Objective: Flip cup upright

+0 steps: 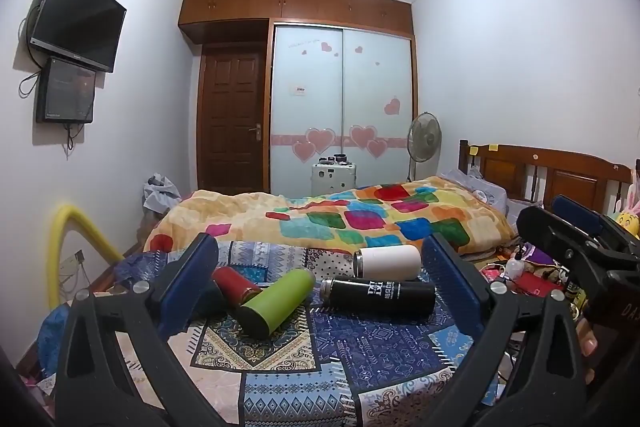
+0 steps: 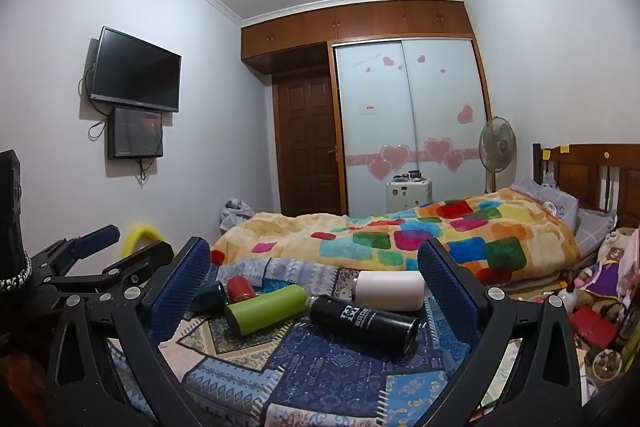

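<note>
Left wrist: green cup [image 1: 278,301] sideways.

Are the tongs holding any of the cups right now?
No. Both the left tongs and the right tongs are open and hold nothing. The green cup, black cup, white cup and red cup lie untouched on the patterned blanket.

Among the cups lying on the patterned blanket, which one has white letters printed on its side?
The black cup, lying in front of the white cup. The green cup and red cup show plain sides.
</note>
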A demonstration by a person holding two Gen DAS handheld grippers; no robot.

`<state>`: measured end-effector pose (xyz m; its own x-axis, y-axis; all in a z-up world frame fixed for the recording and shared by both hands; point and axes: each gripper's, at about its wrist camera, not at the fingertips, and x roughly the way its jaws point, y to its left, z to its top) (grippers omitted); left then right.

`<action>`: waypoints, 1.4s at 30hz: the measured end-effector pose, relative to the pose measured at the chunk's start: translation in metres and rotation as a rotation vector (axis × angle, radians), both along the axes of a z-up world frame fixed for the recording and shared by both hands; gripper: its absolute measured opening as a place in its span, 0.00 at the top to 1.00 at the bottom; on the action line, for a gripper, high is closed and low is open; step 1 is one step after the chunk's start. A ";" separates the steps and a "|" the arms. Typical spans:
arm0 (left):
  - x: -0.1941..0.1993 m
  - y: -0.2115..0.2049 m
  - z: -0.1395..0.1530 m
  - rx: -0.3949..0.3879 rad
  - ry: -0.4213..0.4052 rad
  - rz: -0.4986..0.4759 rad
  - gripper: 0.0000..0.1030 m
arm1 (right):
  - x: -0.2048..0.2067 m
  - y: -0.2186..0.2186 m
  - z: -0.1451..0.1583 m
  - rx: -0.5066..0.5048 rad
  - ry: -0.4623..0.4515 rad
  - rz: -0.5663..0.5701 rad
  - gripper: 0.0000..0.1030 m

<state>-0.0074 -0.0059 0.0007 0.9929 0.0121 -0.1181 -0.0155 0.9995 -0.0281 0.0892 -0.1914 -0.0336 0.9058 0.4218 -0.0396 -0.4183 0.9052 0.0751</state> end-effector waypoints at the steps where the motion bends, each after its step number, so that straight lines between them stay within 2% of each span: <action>1: 0.000 0.000 0.000 0.001 0.001 -0.002 0.00 | 0.000 0.000 0.000 -0.001 0.001 0.001 0.00; 42: 0.006 0.001 -0.007 0.002 0.001 0.010 0.00 | 0.001 0.001 -0.005 0.002 0.002 0.015 0.00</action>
